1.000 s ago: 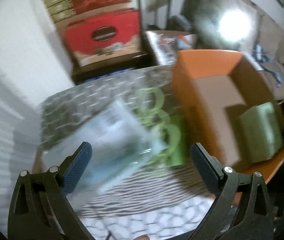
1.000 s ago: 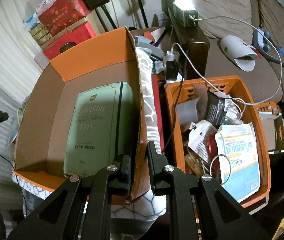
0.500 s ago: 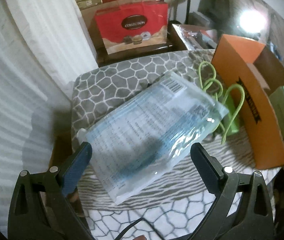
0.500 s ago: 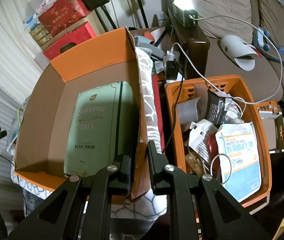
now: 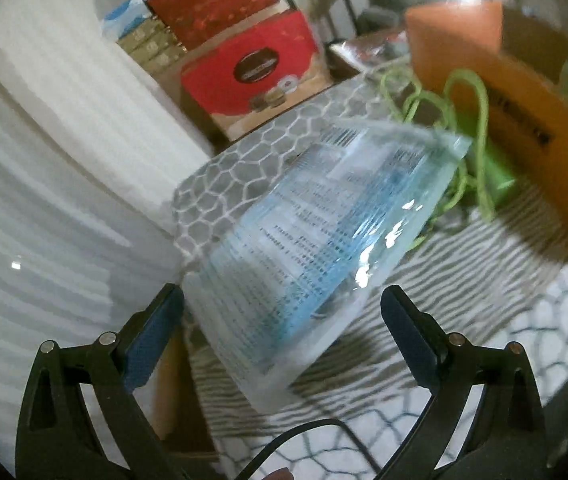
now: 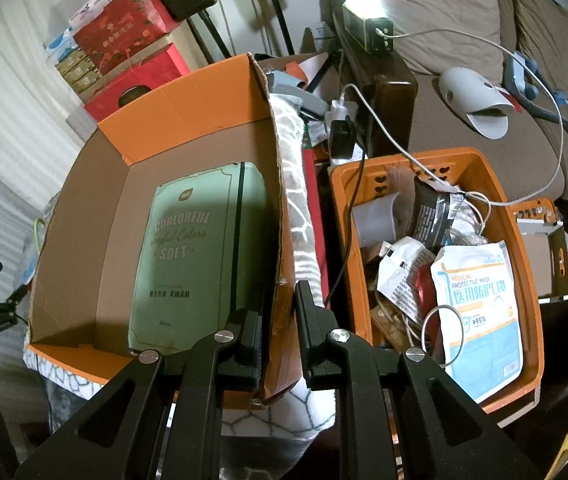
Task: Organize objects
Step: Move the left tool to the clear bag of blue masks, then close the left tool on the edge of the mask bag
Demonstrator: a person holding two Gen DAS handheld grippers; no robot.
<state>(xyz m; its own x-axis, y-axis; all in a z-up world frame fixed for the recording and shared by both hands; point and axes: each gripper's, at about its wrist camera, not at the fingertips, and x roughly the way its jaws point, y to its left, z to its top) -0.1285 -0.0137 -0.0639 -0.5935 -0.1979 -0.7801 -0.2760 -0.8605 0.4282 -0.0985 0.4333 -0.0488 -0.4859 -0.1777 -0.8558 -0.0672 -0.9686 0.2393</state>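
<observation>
Left wrist view is showing the left gripper [image 5: 281,320] with its fingers spread wide and nothing pinched, angling down toward a clear plastic packet [image 5: 324,236]. Taking that packet as the landmark: it is lying on the patterned cloth [image 5: 243,172] straight ahead of the fingers, its near end sitting between the two pads without touching either, as far as the blur lets me tell. Its long axis is running from that near end away and to the upper right, so the fingers are straddling the short width. The left hand is by far the nearer one.

Beyond the packet's far corner a green bag [image 5: 488,160] with looping cord handles is sitting, and just past that the orange cardboard box [image 5: 532,128] is standing.

The packet is looking thin, floppy and glossy, with blue printed contents showing through; I judge it slippery and likely to sag when lifted.

Right wrist view is showing the right gripper [image 6: 279,320] pressed together on the orange cardboard box's [image 6: 279,216] side wall, steadying it. Inside, a pale green tissue pack [image 6: 199,248] is lying flat. An orange plastic basket [image 6: 524,264] of clutter is sitting on the box's far side from the packet.
</observation>
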